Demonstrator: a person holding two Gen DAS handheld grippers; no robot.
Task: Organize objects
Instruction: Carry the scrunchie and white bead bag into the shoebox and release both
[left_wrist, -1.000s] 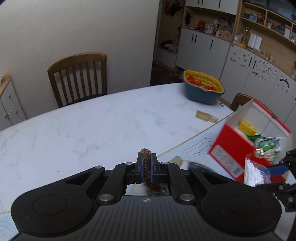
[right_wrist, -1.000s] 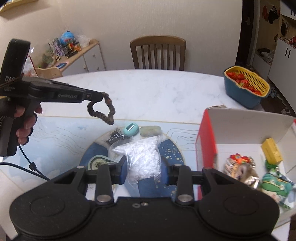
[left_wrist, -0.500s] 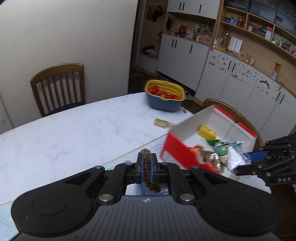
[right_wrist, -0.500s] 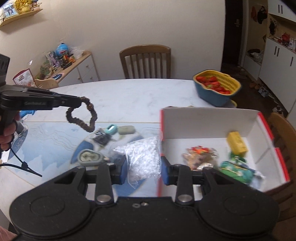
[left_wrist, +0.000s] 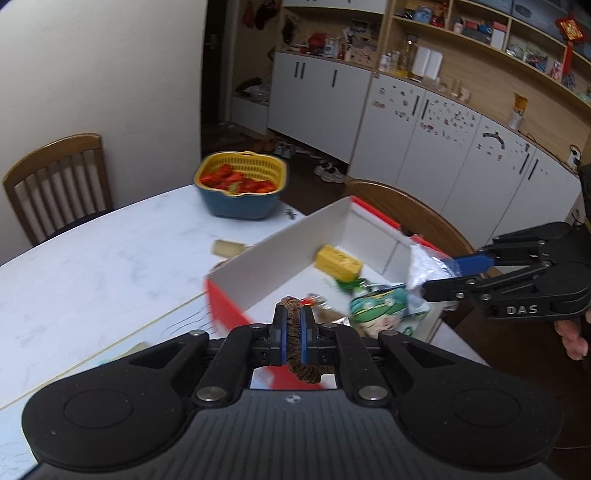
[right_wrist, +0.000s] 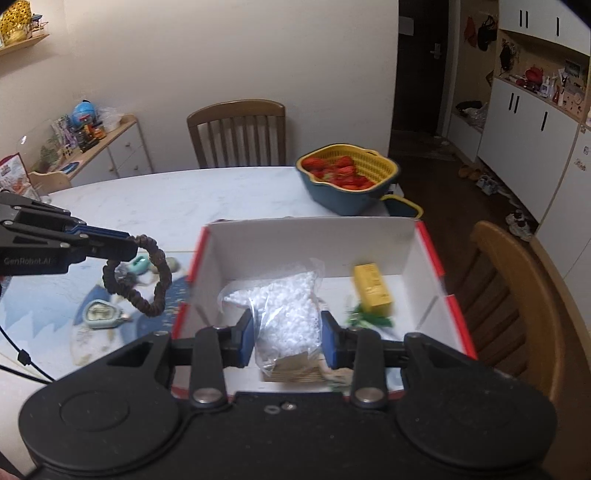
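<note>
The right gripper (right_wrist: 287, 338) is pinching a clear plastic bag of white pellets (right_wrist: 286, 314) by its lower part, holding it over the open red-and-white cardboard box (right_wrist: 314, 236). The bag is looking light and floppy, its film slippery and easy to puncture, so a grip on the gathered film near the pellet mass is probably holding better than one on a loose corner. The left gripper (left_wrist: 291, 330) is squeezing a brown fabric hair scrunchie (right_wrist: 138, 275) between its blue pads; the loop is hanging free just left of the box wall, soft and springy, unlikely to slip. Inside the box a yellow block (right_wrist: 373, 291) and a green snack packet (left_wrist: 382, 306) are lying. The box is sitting on a white marble-patterned table (right_wrist: 184, 195) beside a blue placemat (right_wrist: 48, 306), with a basket of strawberries (right_wrist: 347, 173) behind it, wooden chairs around and white cabinets along the wall
</note>
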